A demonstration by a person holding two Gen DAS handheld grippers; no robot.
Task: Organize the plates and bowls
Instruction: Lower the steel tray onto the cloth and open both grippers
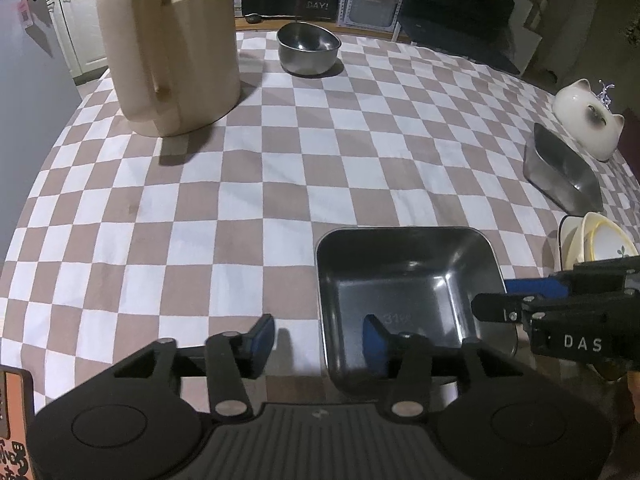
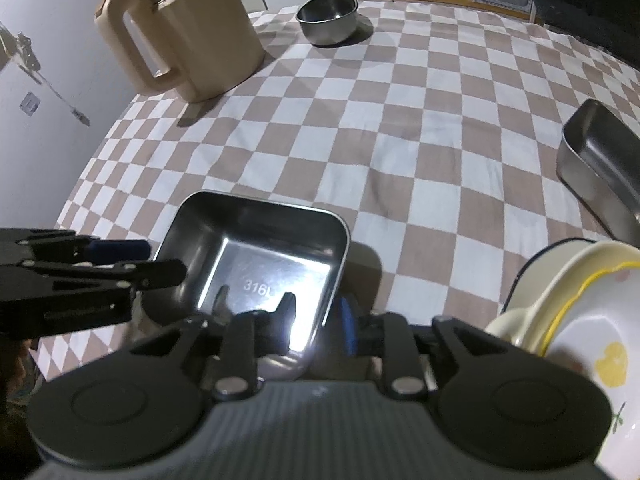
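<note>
Two handheld grippers flank a square steel tray [image 1: 404, 280] resting on a checkered tablecloth [image 1: 280, 184] near the table's front edge. The left gripper [image 1: 320, 340] stands spread about halfway, its jaws straddling the tray's left wall: one blue pad [image 1: 262, 334] lies outside over the cloth, the other sits inside the tray, and neither is seen pressing on the metal. The right gripper [image 2: 316, 316] is parted more narrowly across the tray's right wall, with one finger inside the tray and a blue pad [image 2: 347, 322] just outside the rim; whether that pad touches the wall cannot be told. The tray's floor is stamped "316L". Steel ware on the table counts three pieces: this square tray, a second rectangular steel tray [image 1: 560, 172] well apart toward the right edge, and one round steel bowl [image 1: 308, 50] at the far side. Just right of the grippers stands a stack of ceramic dishes [image 2: 568, 320], cream and white with a yellow rim; how many it holds cannot be told. One beige kettle [image 1: 168, 48] rises at the far left, and one white cat-shaped ceramic piece [image 1: 588, 120] sits beyond the rectangular tray
</note>
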